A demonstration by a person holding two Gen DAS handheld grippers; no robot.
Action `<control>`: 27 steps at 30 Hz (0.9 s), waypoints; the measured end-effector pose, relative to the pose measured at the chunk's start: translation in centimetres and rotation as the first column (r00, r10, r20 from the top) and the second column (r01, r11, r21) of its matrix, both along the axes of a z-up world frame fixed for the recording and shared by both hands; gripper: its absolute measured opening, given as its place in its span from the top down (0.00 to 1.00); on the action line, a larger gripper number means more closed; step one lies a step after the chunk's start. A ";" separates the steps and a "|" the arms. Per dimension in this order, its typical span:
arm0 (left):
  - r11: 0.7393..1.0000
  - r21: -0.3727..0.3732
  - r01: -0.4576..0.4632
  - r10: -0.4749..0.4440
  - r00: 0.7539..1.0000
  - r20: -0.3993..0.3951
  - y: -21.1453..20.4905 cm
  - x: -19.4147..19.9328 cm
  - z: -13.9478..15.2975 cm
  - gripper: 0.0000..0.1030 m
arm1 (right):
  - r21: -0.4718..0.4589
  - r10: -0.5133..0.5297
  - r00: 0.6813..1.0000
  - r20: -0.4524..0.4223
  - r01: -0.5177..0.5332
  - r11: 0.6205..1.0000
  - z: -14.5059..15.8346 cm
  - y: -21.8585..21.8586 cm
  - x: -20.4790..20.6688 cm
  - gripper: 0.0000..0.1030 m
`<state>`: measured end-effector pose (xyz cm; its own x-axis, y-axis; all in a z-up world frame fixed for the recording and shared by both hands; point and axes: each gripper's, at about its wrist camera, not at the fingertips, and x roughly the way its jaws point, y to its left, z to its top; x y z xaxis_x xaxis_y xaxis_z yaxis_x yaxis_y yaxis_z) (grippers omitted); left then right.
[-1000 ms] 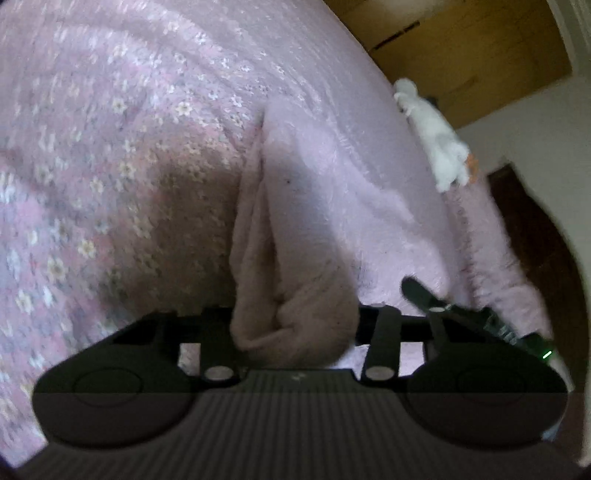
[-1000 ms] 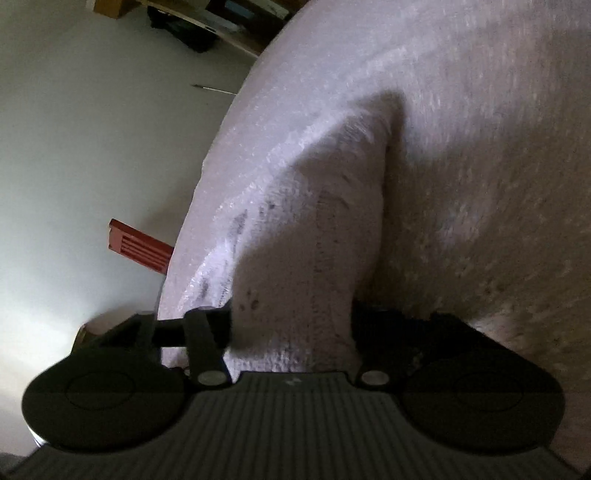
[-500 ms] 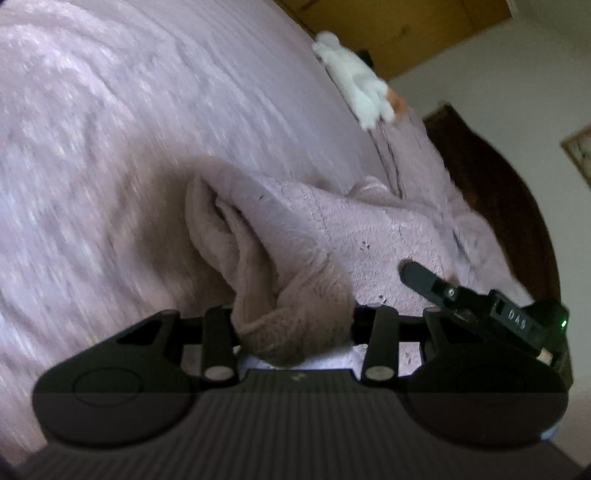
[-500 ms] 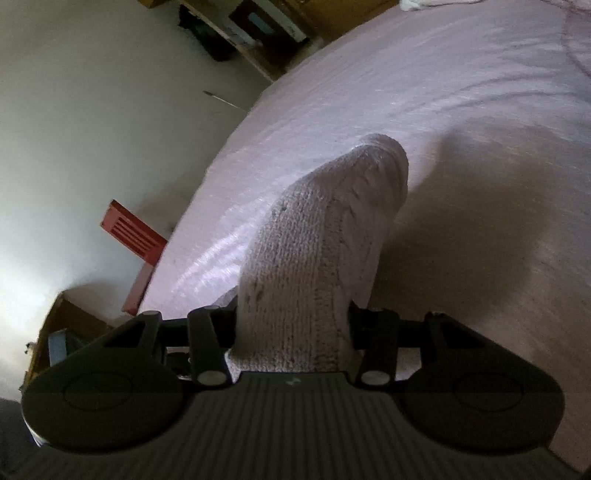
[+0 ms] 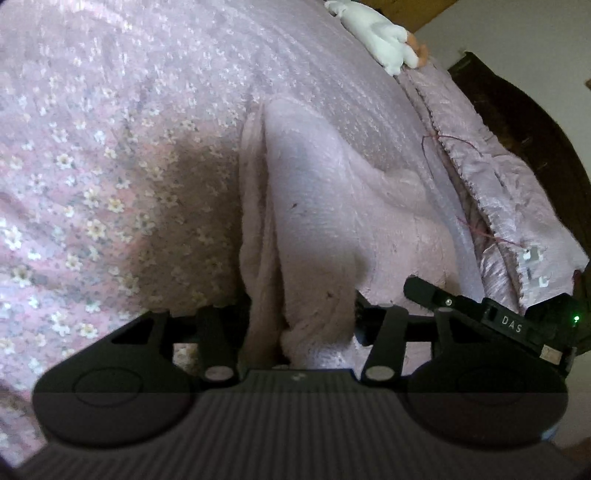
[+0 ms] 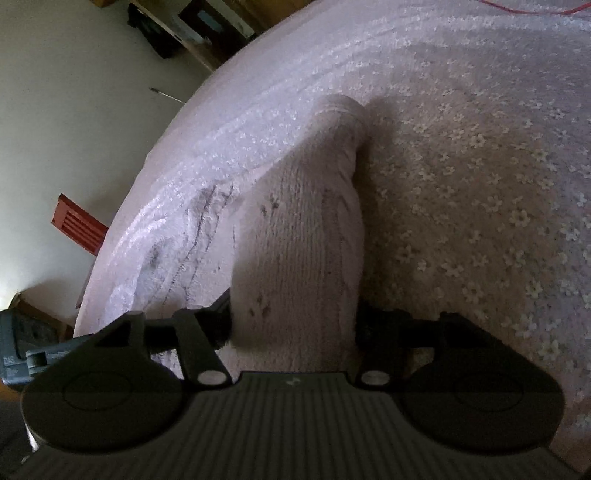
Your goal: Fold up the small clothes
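A small pale pink knitted garment (image 5: pixel 314 206) hangs over the flowered bedspread (image 5: pixel 92 166). My left gripper (image 5: pixel 301 325) is shut on a bunched edge of it, the cloth rising in folds away from the jaws. In the right wrist view the same knitted garment (image 6: pixel 303 236) stretches up from my right gripper (image 6: pixel 295 325), which is shut on another edge. The fingertips of both grippers are hidden by the cloth. The right gripper (image 5: pixel 480 314) shows in the left wrist view at lower right, close beside the left one.
A white soft toy (image 5: pixel 380 29) lies at the far end of the bed by a dark wooden headboard (image 5: pixel 535 140). A quilted pink cover (image 5: pixel 509 192) lies along the right. The bed edge (image 6: pixel 147 206) drops to a pale floor with a red object (image 6: pixel 79 227).
Both grippers have swung over the bed while holding the garment. The cloth, bunched and slack half a second ago, now hangs straighter and lower, close over the bedspread.
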<state>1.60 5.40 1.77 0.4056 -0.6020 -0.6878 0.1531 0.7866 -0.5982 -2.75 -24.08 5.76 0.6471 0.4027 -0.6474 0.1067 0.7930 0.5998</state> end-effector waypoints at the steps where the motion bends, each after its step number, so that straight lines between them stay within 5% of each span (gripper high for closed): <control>1: 1.000 0.016 0.001 -0.001 1.000 0.007 -0.1 0.0 0.2 0.44 | -0.010 -0.002 1.000 0.006 0.002 1.000 0.0 0.0 -0.2 0.32; 5: 0.993 0.119 -0.006 -0.002 0.998 0.066 0.1 -1.4 2.7 0.39 | -0.104 -0.011 0.999 0.045 0.016 0.994 1.4 0.6 -1.7 0.25; 11: 0.952 0.304 -0.038 -0.025 0.980 0.200 -1.3 -4.1 5.7 0.33 | -0.270 -0.006 0.981 0.195 0.060 0.961 4.7 2.6 -6.7 0.00; 15: 0.920 0.377 -0.103 -0.009 0.959 0.284 -2.7 -5.9 6.5 0.14 | -0.317 -0.021 0.969 0.247 0.101 0.943 5.5 3.5 -8.5 0.00; 19: 0.878 0.448 -0.169 -0.009 0.930 0.368 -4.8 -7.6 6.6 0.13 | -0.352 0.005 0.966 0.257 0.089 0.932 4.8 4.5 -10.0 0.00; 27: 0.852 0.503 -0.145 -0.023 0.950 0.313 -6.8 -8.9 4.5 0.13 | -0.408 0.008 0.960 0.279 0.111 0.906 3.3 5.7 -11.6 0.00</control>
